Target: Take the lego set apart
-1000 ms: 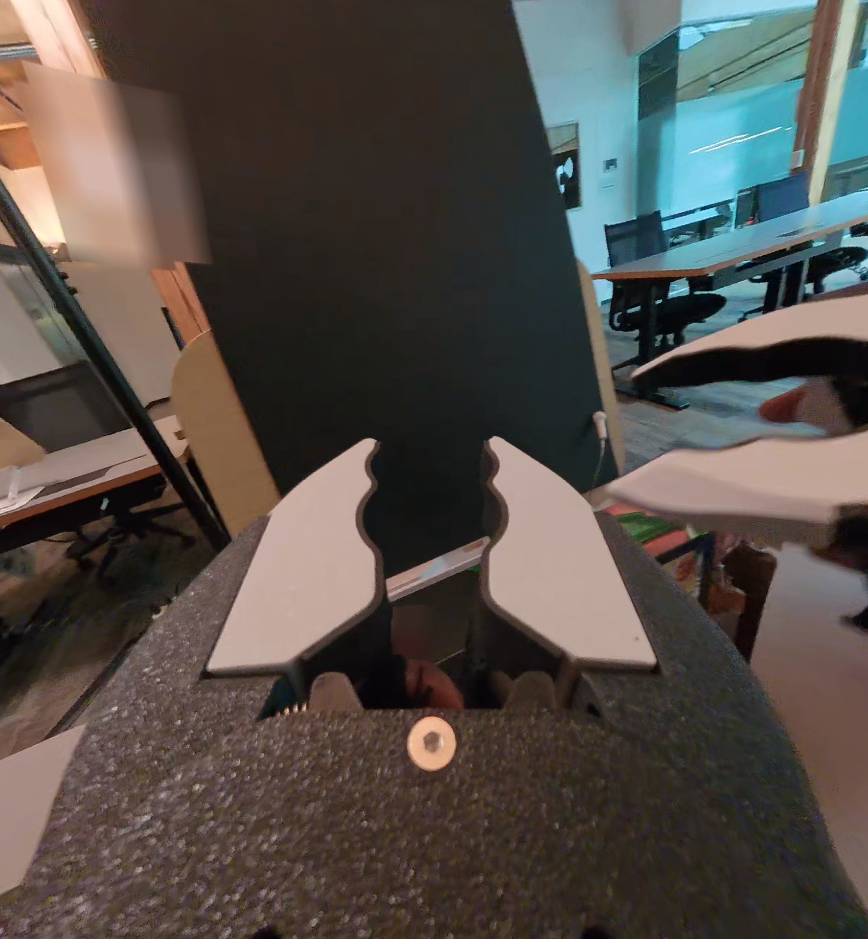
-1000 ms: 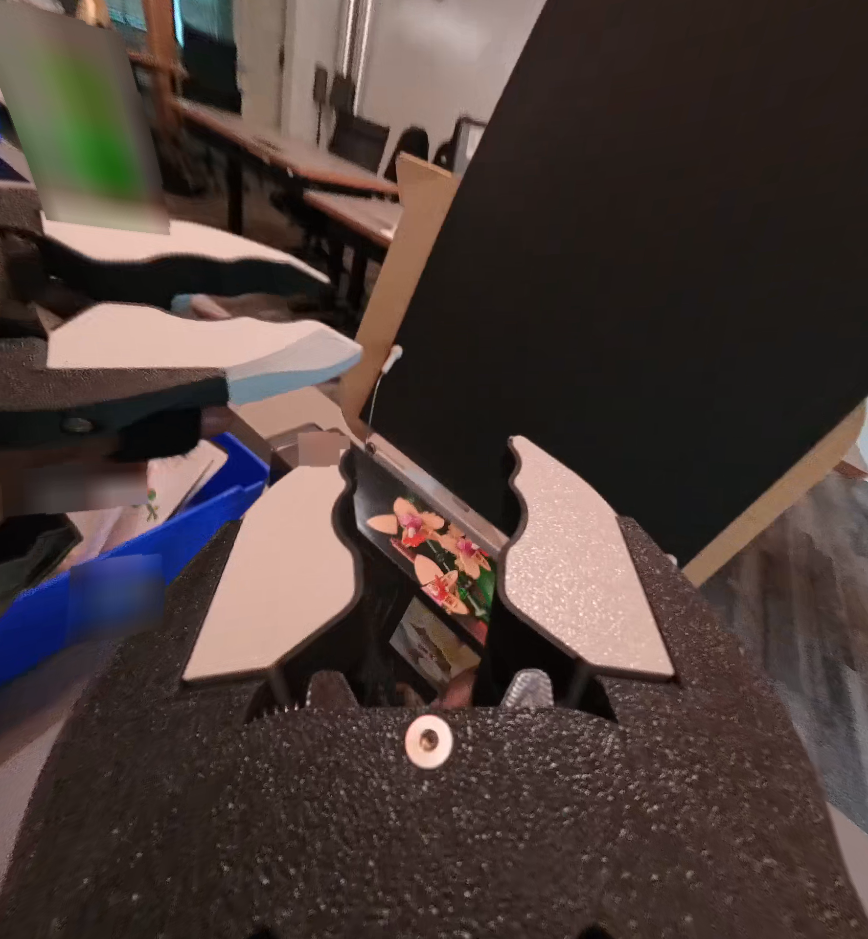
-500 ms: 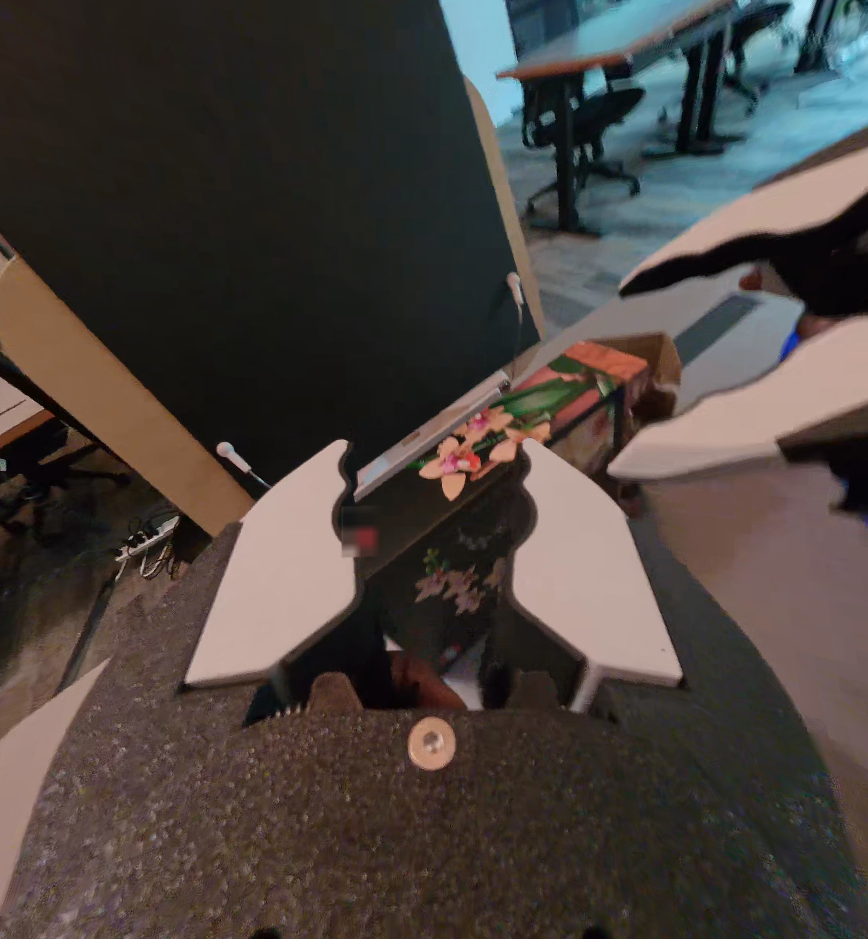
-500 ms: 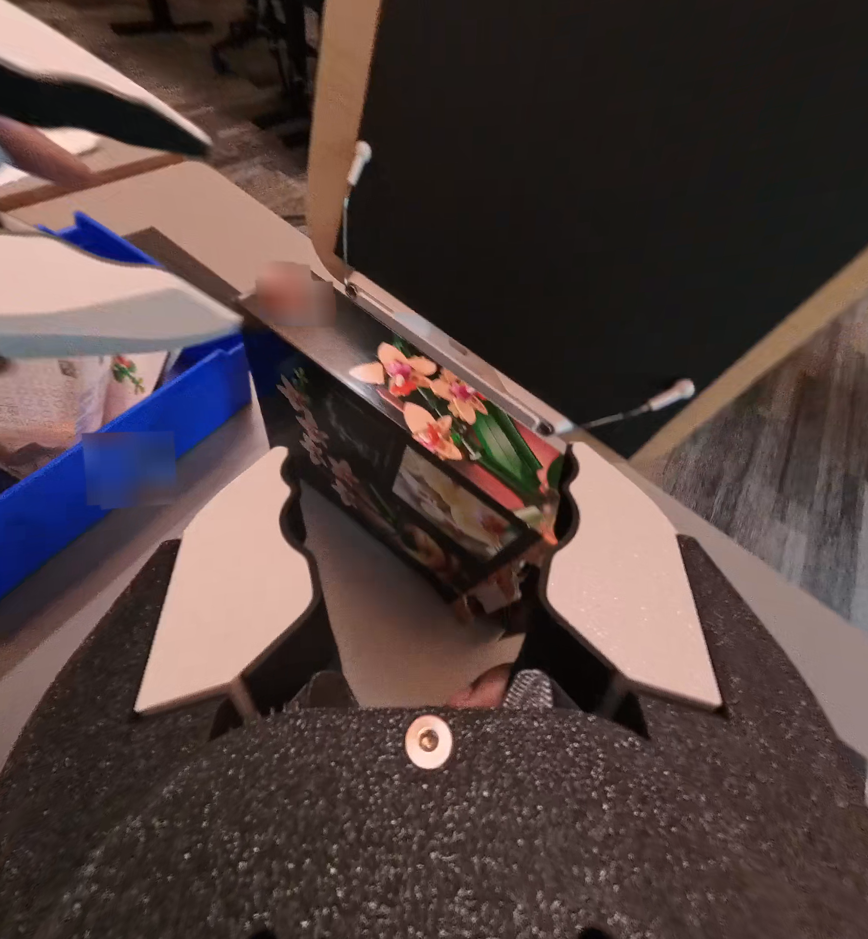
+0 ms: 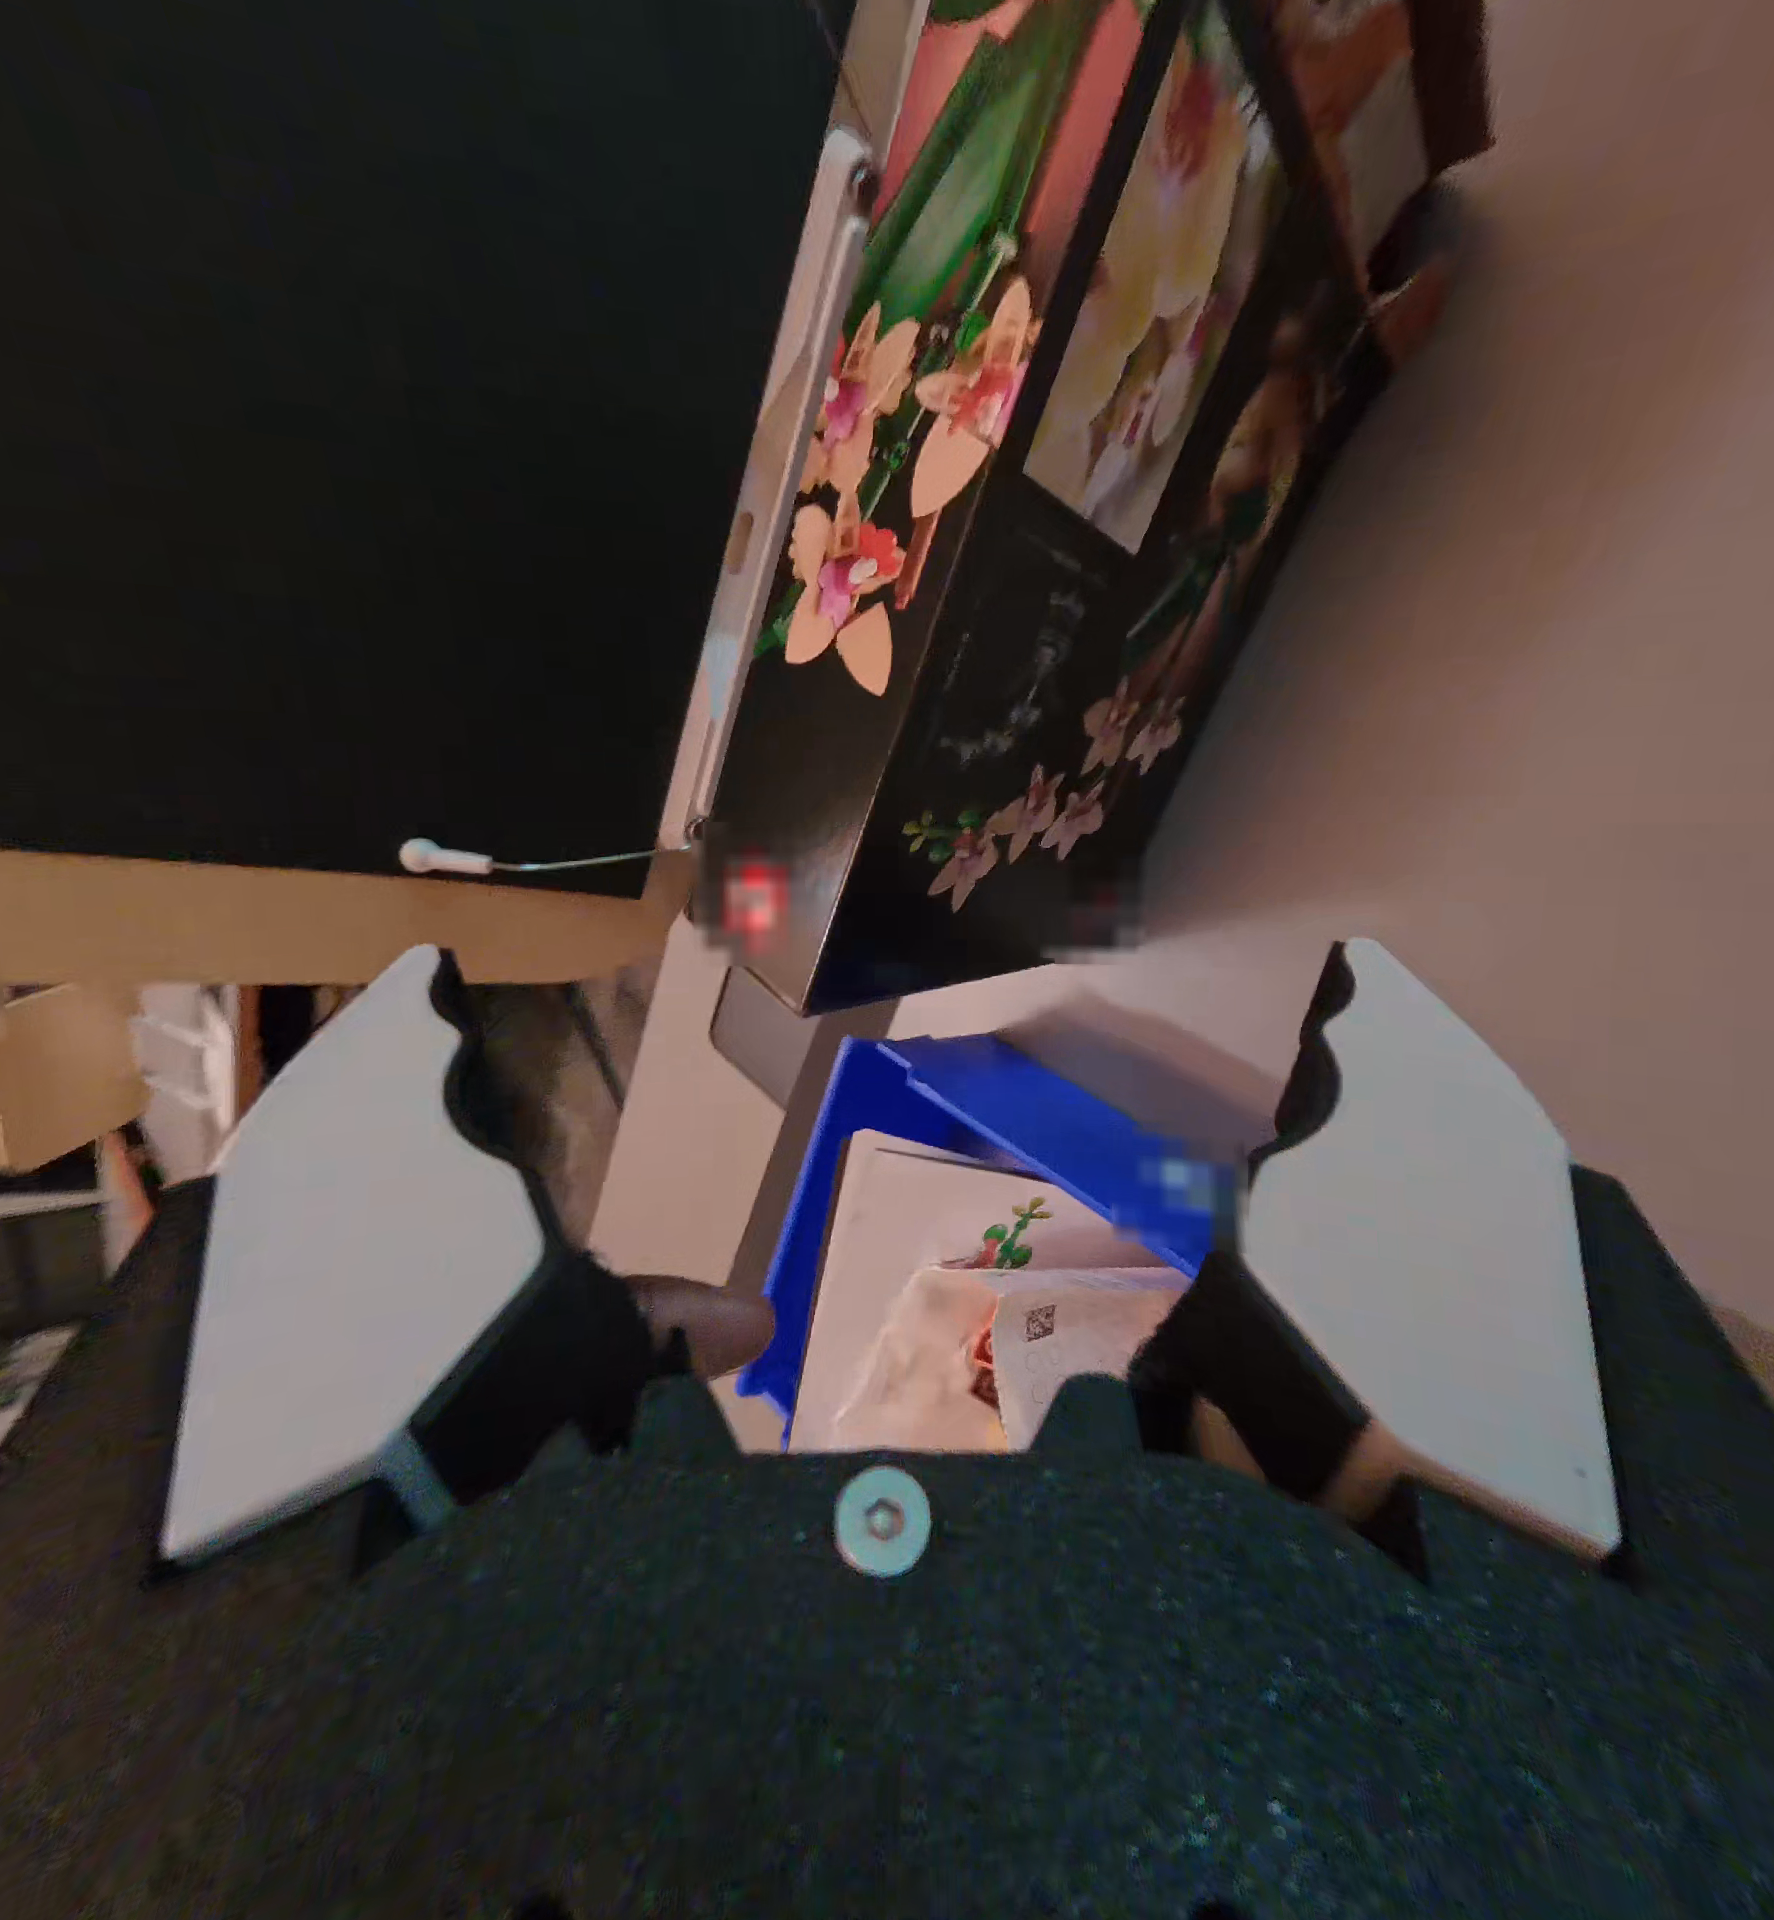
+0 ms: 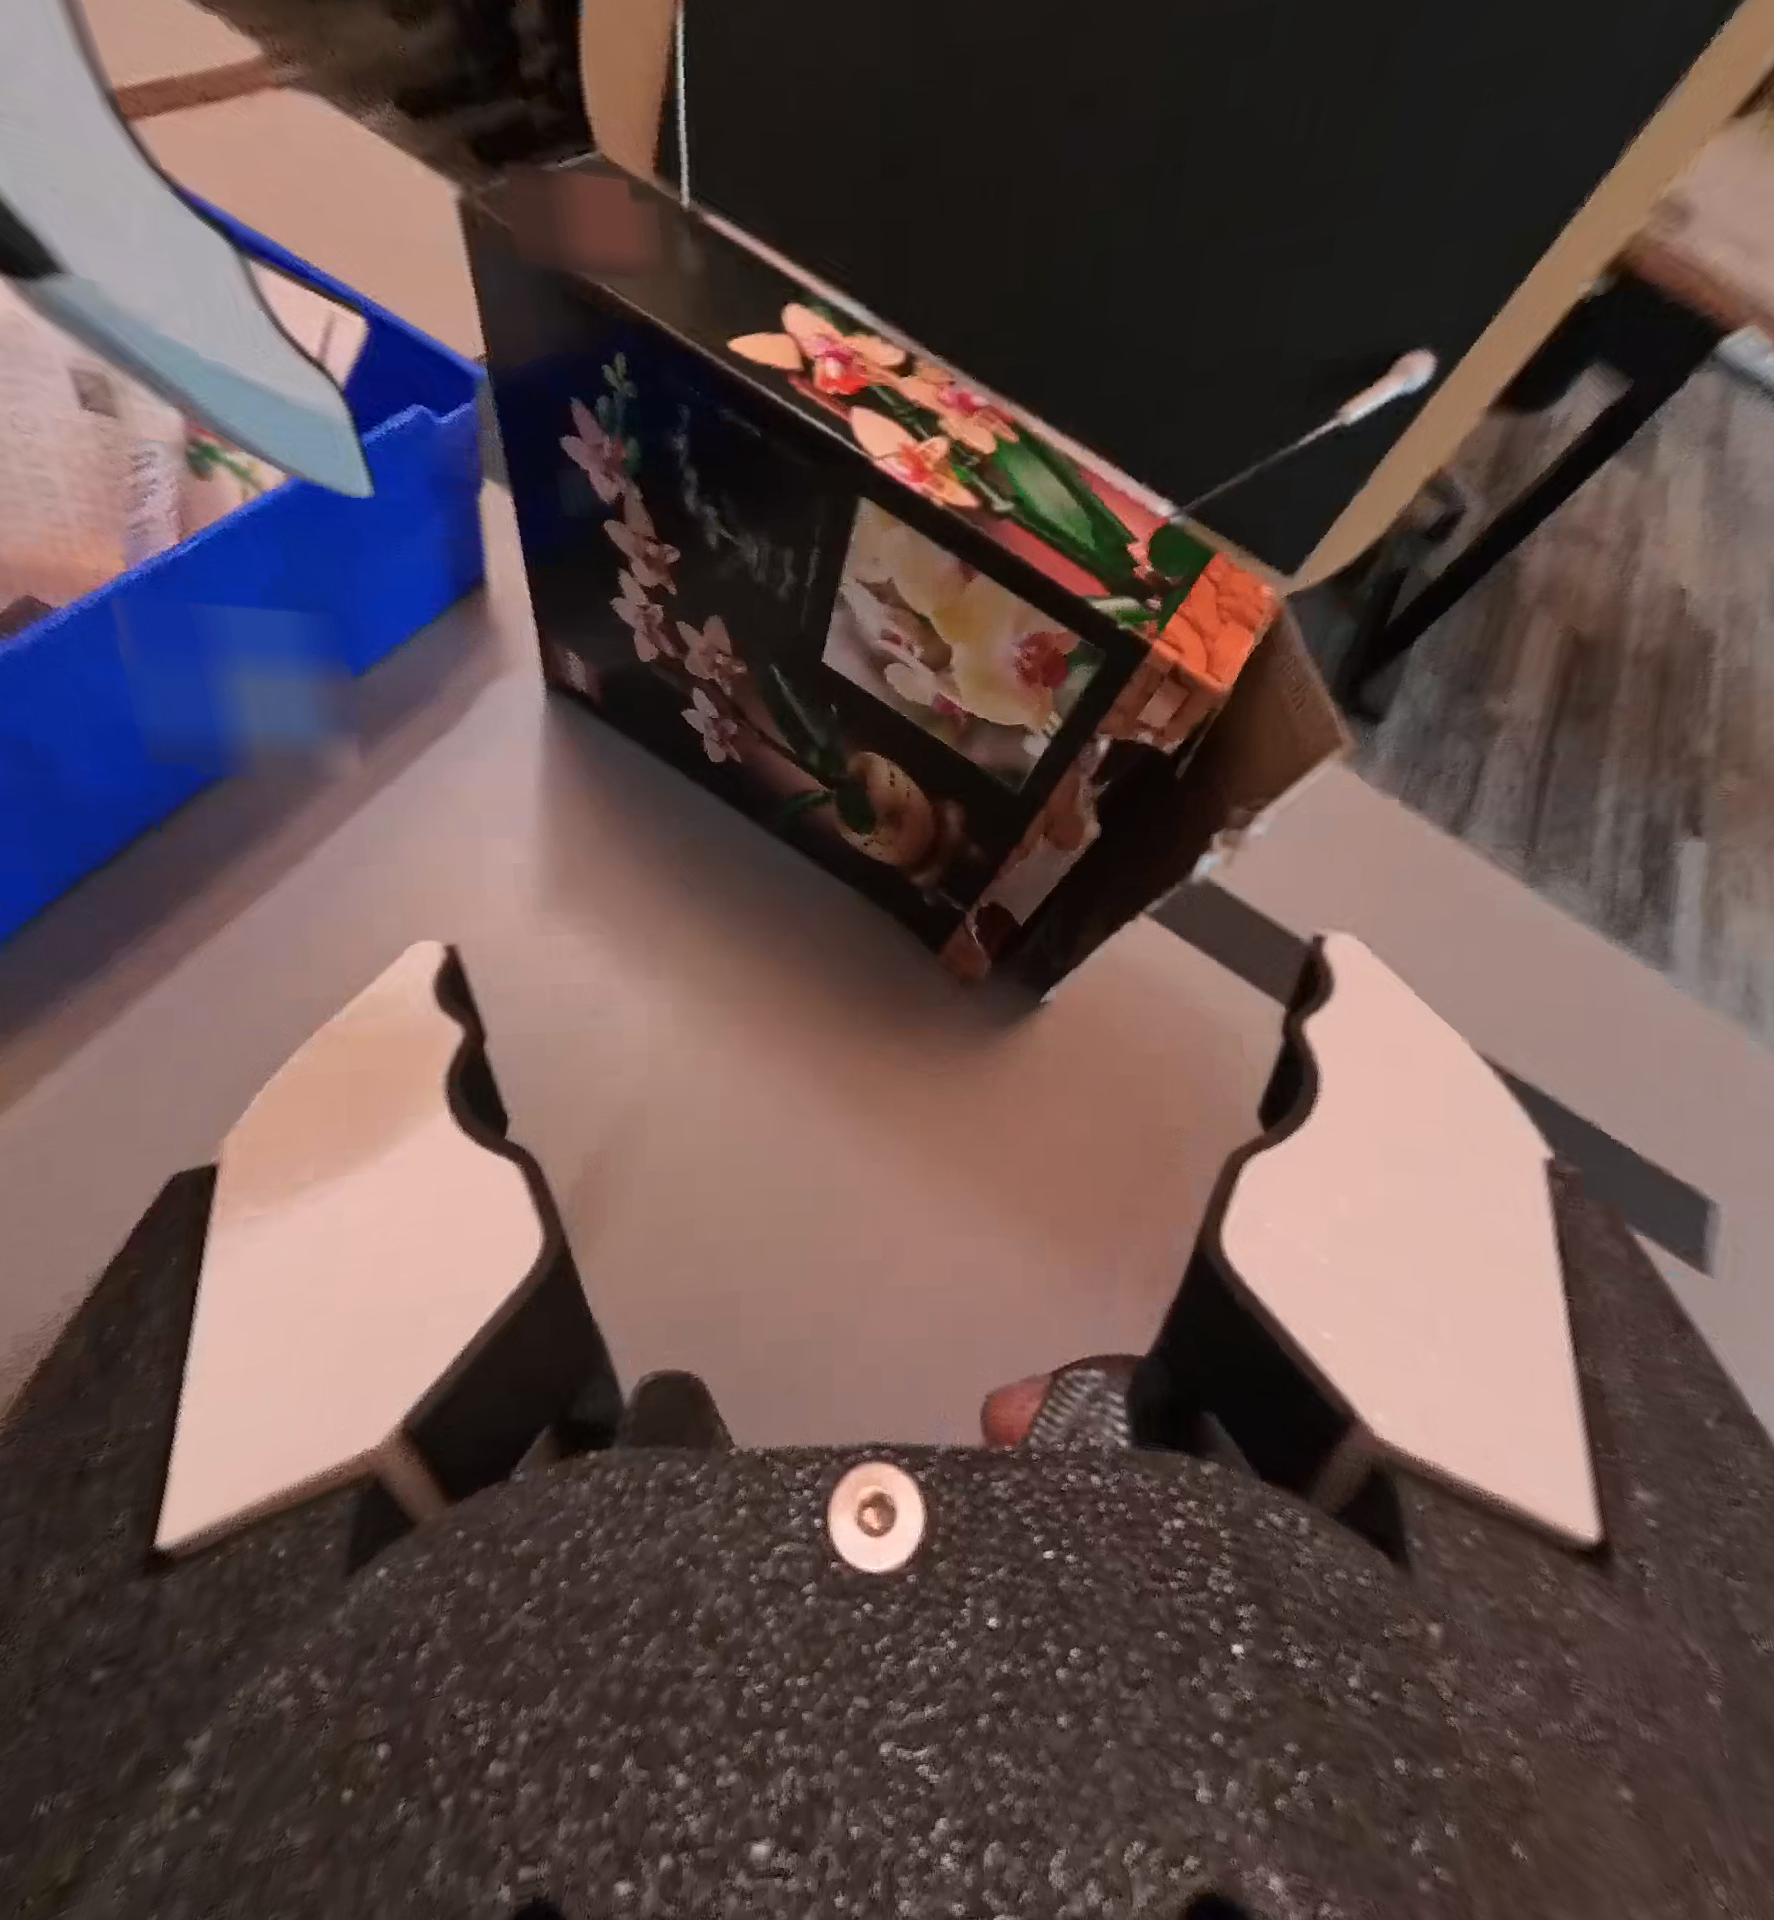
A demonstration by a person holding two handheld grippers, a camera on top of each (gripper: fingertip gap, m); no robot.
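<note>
On the grey table: table [image 6: 758,1143] fills the middle of the right wrist view; a dark strip crosses it at right.
Lego box: black box [image 6: 841,665] printed with orchids stands on the table at upper centre of the right wrist view, its right end flap torn open; in the left wrist view the same box [image 5: 1018,520] runs from top centre down to mid-frame, the view being turned sideways.
Blue bin: bin [image 6: 135,644] sits at the left edge of the right wrist view, just beside the box's left end; in the left wrist view it [image 5: 1018,1122] lies at centre, between the fingers.
Bin contents: a white booklet with a plant picture [image 5: 924,1236] and a pale crinkled bag [image 5: 1028,1340]; any pieces inside are too unclear to tell.
Black panel: dark board [image 6: 1174,208] with a tan edge stands behind the box, top of frame; it [image 5: 322,416] fills the upper left of the left wrist view.
Left gripper: gripper [image 5: 883,1049] has its jaws spread wide, nothing between them, poised over the bin; one finger of it [image 6: 166,291] shows at upper left of the right wrist view, above the bin.
Right gripper: gripper [image 6: 878,1039] has its jaws spread wide and empty, above bare table in front of the box, apart from it.
</note>
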